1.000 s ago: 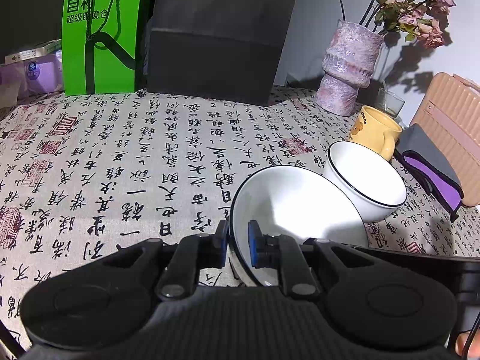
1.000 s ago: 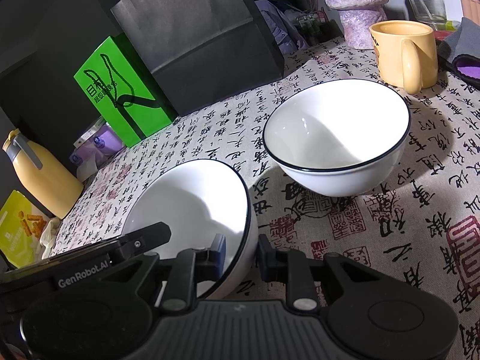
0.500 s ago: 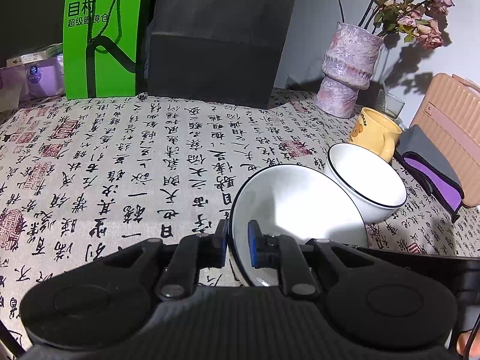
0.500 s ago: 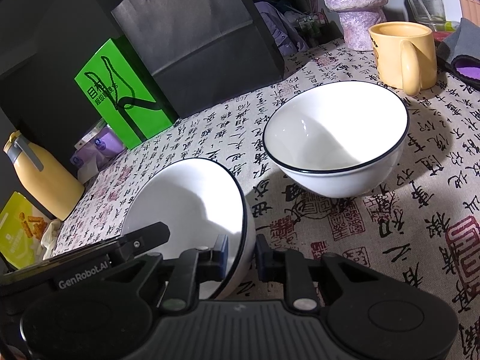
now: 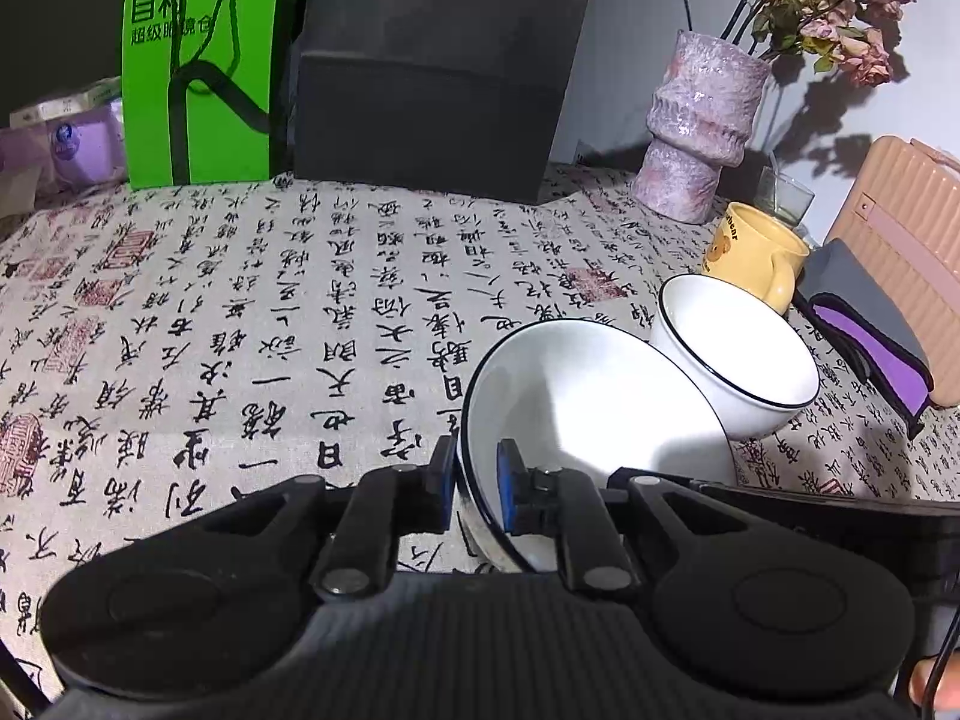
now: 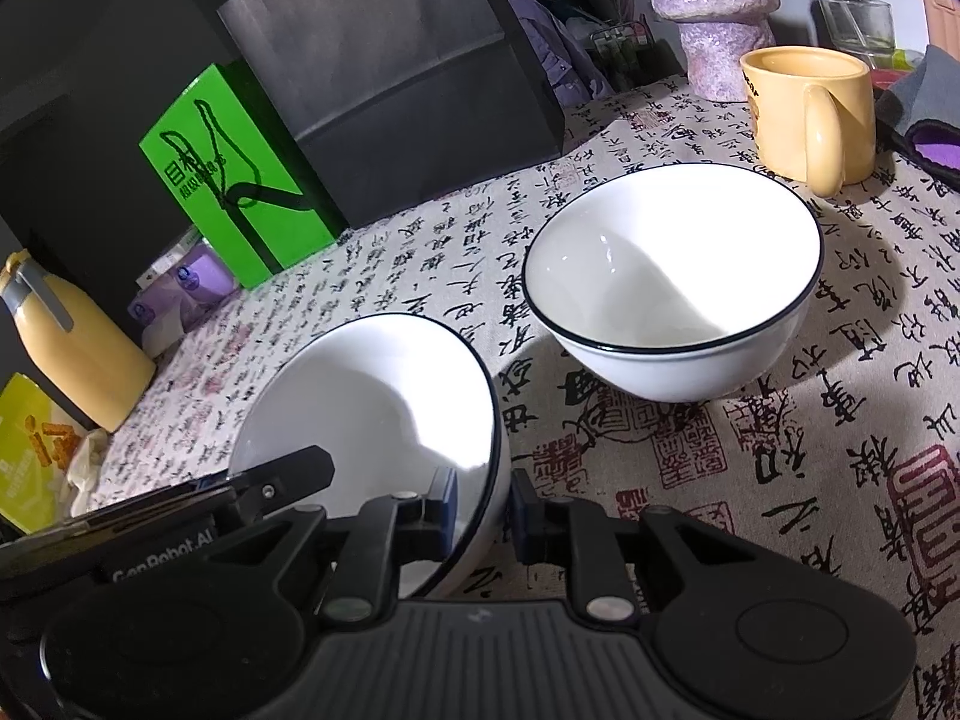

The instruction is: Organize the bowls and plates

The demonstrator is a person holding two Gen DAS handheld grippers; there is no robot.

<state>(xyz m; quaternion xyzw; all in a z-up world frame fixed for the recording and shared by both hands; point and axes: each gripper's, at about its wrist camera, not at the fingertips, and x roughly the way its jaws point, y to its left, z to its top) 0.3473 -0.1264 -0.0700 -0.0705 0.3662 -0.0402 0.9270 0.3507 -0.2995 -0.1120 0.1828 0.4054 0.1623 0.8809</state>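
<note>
1. Since the earlier frames, next to nothing has shifted: only a slightly steeper tilt of the held bowl (image 5: 576, 414) can be seen, and both grippers are found where they were.
2. The held bowl, white with a dark rim, is tipped on edge, its mouth turned away from the second bowl (image 6: 672, 288), which stands upright just beside it, on the side of its raised underside.
3. The tipped bowl's rim is pinched on one side by the left gripper (image 5: 475, 483), one pad inside and one outside.
4. The opposite side of the rim is pinched likewise by the right gripper (image 6: 483, 507), whose side is judged the nearer to the upright bowl.
5. Nesting is judged to require a lift, a levelling and a carry towards the upright bowl.
6. Beyond the upright bowl a yellow mug (image 6: 810, 114) is set on the calligraphy tablecloth (image 5: 240, 312).
7. Farther from it, a purple vase (image 5: 696, 126), a black paper bag (image 5: 432, 72) and a green bag (image 5: 198, 60) are ranged at the table's back.
</note>
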